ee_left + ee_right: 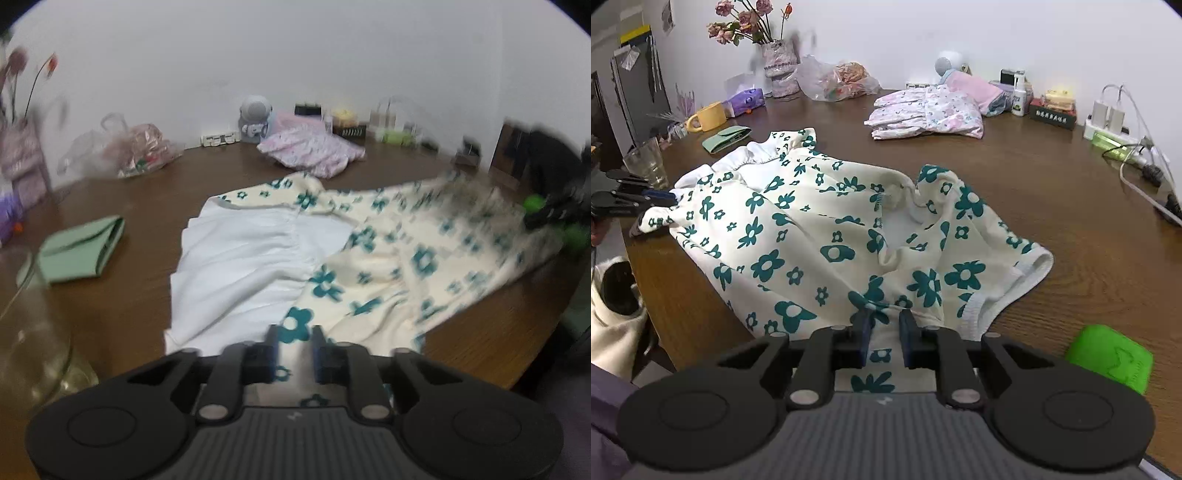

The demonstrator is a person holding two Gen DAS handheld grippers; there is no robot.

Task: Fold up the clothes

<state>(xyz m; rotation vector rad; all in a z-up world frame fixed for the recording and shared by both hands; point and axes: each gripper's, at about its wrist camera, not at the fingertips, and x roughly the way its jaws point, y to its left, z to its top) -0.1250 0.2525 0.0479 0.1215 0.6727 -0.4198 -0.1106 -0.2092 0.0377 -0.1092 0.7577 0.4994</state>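
Note:
A cream garment with teal flowers (406,251) (812,229) lies spread and rumpled on the brown wooden table (1052,184), its white inside (251,258) showing at the left end. My left gripper (295,334) is at the garment's near-left corner, jaws apart, with cloth lying loose between and under them; the right wrist view shows it (661,197) beside a bunched corner. My right gripper (884,317) is at the near hem, where puckered cloth is pinched between its pads. In the left wrist view it is a dark blur (554,214) at the far right.
Folded pink clothes (931,110) lie at the back. A green pouch (727,138), a glass (646,162), a yellow mug (707,116), a flower vase (777,62) and a plastic bag (838,81) stand left. A power strip with cables (1115,125) is on the right.

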